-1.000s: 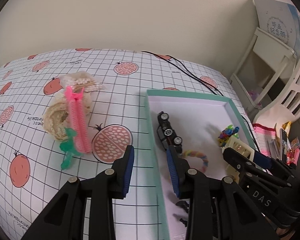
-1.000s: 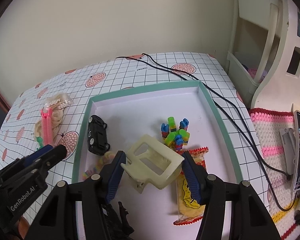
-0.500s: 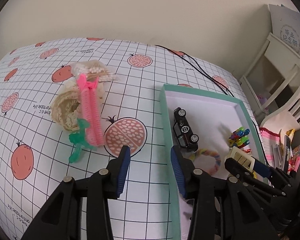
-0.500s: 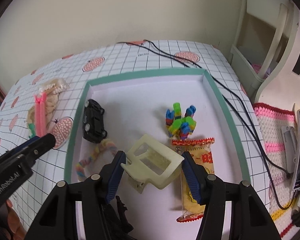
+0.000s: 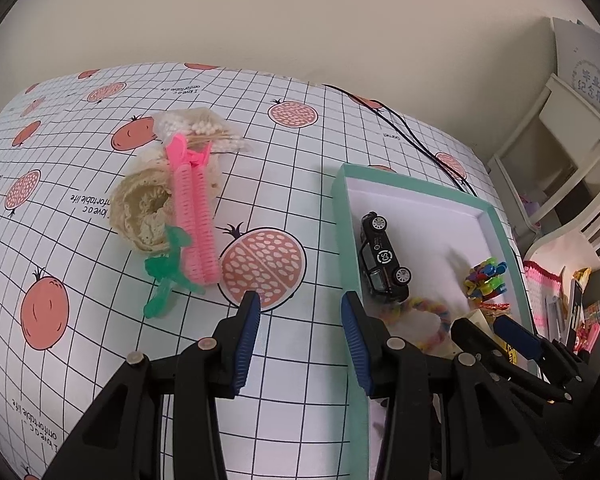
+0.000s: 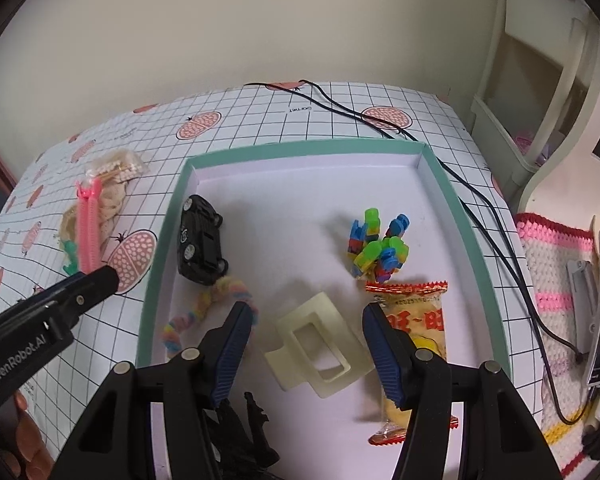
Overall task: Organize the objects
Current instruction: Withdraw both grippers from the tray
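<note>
My right gripper (image 6: 308,324) is open over the teal tray (image 6: 162,264). A cream claw clip (image 6: 320,344) lies on the tray floor between its fingers, with a gap on the left side. In the tray are a black toy car (image 6: 200,240), a colourful hair tie (image 6: 204,308), bright blocks (image 6: 376,248) and a snack packet (image 6: 416,320). My left gripper (image 5: 300,320) is open and empty over the tablecloth, left of the tray (image 5: 342,208). Ahead of it lie a pink hair roller (image 5: 192,216), a cream scrunchie (image 5: 144,208), a green clip (image 5: 168,280) and a cotton swab bag (image 5: 198,128).
Black cables (image 6: 480,200) run along the tray's right side and off the table. A white shelf (image 6: 540,80) stands at the right, with a crocheted mat (image 6: 552,264) and a phone below it. A small black object (image 6: 252,432) lies at the tray's near edge.
The claw clip, held up between the right fingers before, now lies on the tray floor. My left gripper has shifted left, away from the tray and onto the tablecloth.
</note>
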Demonstrator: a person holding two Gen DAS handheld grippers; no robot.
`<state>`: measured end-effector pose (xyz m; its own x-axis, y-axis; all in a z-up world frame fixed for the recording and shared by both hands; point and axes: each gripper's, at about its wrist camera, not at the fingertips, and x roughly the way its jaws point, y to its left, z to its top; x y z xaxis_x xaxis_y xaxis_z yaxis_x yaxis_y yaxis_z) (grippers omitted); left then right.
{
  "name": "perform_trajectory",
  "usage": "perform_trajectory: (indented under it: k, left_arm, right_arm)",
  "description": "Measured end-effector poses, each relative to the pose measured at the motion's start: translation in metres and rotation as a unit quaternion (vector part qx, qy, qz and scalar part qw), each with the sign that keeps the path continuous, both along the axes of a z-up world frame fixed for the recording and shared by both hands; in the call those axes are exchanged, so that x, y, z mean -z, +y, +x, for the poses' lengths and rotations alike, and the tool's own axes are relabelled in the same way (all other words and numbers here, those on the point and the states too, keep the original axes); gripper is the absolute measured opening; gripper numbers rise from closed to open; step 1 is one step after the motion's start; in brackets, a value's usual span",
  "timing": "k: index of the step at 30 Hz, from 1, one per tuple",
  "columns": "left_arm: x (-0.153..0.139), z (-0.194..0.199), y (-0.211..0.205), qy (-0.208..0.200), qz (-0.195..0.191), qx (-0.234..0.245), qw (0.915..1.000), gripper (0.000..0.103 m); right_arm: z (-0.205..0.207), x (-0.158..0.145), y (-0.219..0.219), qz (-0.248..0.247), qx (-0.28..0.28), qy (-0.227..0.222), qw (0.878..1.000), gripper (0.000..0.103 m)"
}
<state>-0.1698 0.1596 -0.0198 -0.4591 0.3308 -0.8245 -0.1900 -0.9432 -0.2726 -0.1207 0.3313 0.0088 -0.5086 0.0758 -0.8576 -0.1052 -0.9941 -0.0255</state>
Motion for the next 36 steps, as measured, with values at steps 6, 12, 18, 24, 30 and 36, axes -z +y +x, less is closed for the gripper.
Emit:
perform_trajectory:
  k: [6, 12, 18, 24, 30, 36]
  left_arm:
    - [0.001, -0.001, -0.003, -0.005, 0.002, -0.005, 1.0, 0.043]
    - [0.003, -0.002, -0.004, -0.011, 0.002, -0.008, 0.9999, 0.044]
    - [0.005, -0.003, -0.004, -0.015, -0.011, -0.013, 0.9997, 0.059]
    - [0.009, -0.003, -0.005, -0.021, -0.04, -0.022, 0.9987, 0.065]
    - [0.014, -0.007, -0.012, -0.033, -0.042, -0.038, 0.9978, 0.072]
    - [0.014, -0.006, -0.014, -0.03, -0.037, -0.043, 0.998, 0.085]
  right_arm:
    - [-0.001, -0.001, -0.002, 0.003, -0.001, 0.006, 1.0, 0.069]
    - [0.0, -0.002, -0.002, 0.003, 0.0, 0.011, 1.0, 0.074]
    - [0.0, -0.003, -0.001, -0.001, -0.001, 0.021, 1.0, 0.079]
    - [0.001, -0.005, 0.0, 0.0, -0.001, 0.031, 1.0, 0.101]
    - [0.001, -0.006, 0.002, -0.001, 0.003, 0.036, 0.999, 0.103]
    - [0.001, -0.005, 0.004, 0.002, 0.005, 0.038, 0.999, 0.103]
